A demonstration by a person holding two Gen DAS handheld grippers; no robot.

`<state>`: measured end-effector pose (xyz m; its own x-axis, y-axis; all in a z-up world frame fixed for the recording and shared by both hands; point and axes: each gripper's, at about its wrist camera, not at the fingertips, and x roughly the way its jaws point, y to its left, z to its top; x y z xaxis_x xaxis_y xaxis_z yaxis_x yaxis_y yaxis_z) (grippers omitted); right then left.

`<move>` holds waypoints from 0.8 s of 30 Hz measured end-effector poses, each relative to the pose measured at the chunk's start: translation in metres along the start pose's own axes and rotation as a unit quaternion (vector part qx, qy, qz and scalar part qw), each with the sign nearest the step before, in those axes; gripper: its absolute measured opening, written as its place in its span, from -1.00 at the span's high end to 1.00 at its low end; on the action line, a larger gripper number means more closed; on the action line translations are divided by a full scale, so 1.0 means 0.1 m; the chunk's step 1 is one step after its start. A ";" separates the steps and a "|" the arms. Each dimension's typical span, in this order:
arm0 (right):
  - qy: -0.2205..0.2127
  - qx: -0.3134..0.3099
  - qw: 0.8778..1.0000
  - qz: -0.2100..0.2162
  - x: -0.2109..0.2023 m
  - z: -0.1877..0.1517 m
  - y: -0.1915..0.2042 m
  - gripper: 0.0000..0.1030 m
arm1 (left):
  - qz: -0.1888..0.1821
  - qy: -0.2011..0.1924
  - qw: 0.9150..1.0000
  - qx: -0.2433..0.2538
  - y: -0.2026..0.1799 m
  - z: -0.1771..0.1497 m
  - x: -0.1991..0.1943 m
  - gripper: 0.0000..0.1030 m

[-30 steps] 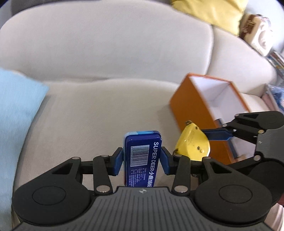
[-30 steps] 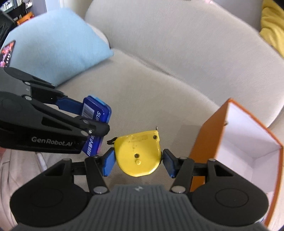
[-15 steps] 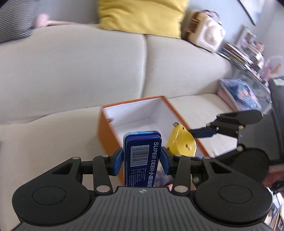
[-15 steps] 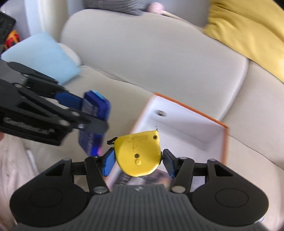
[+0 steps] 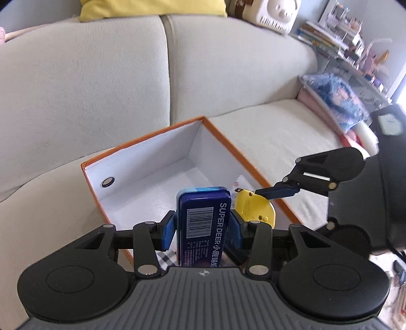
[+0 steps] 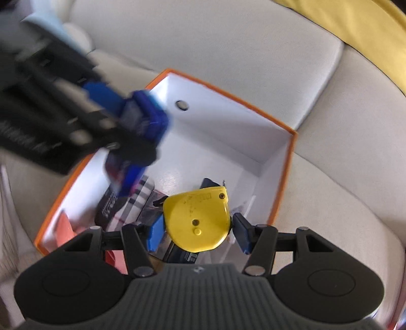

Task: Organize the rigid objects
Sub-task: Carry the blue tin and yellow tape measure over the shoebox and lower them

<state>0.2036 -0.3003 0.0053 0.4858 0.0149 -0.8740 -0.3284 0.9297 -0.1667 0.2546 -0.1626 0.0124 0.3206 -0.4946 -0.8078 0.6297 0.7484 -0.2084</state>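
My left gripper [image 5: 203, 227] is shut on a blue tin [image 5: 204, 223] with a barcode and "SUPER DEER" lettering, held above the near end of an open orange box [image 5: 220, 138] with a white inside. My right gripper [image 6: 196, 228] is shut on a yellow tape measure [image 6: 196, 220], held over the same box [image 6: 289, 162]. The tape measure [image 5: 253, 207] also shows just right of the tin in the left wrist view. The left gripper with the tin [image 6: 142, 119] appears blurred in the right wrist view.
The box stands on a beige sofa seat [image 5: 266, 124] against the backrest [image 5: 83, 83]. Several flat items [image 6: 119, 205] lie in the box's near end. A yellow cushion [image 5: 152, 7] tops the backrest. Shelves with books [image 5: 330, 33] stand at the right.
Both grippers have moved from beside the box to over its open top, still holding the tin and the tape measure. The box's inside now fills both views.
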 end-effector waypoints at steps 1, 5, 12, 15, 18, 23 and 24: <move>-0.003 -0.015 1.000 0.001 0.04 0.01 0.02 -0.14 | 0.005 0.006 1.000 0.001 0.03 0.01 0.05 0.03; -0.011 -0.058 0.998 0.008 0.19 0.08 0.01 -0.14 | 0.018 0.026 0.999 0.004 0.18 0.07 0.21 0.03; -0.004 -0.103 0.993 0.056 0.72 0.30 -0.02 -0.14 | 0.037 0.053 0.998 0.024 0.27 0.17 0.42 0.03; -0.005 -0.127 0.989 0.078 0.89 0.32 -0.02 -0.14 | 0.046 0.066 0.996 0.033 0.30 0.17 0.51 0.03; -0.004 -0.151 0.984 0.094 1.02 0.32 -0.03 -0.14 | 0.047 0.078 0.995 0.035 0.34 0.17 0.60 0.03; 0.000 -0.184 0.978 0.095 1.17 0.29 -0.02 -0.14 | 0.066 0.092 0.992 0.061 0.35 0.16 0.67 0.03; 0.000 -0.187 0.978 0.090 1.20 0.28 -0.02 -0.14 | 0.069 0.093 0.991 0.068 0.35 0.16 0.67 0.03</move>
<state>0.2855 -0.2901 -0.0859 0.3925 0.1653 -0.9048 -0.6823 0.7120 -0.1659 0.3089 -0.1764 -0.0401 0.2823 -0.2911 -0.9141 0.6829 0.7302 -0.0216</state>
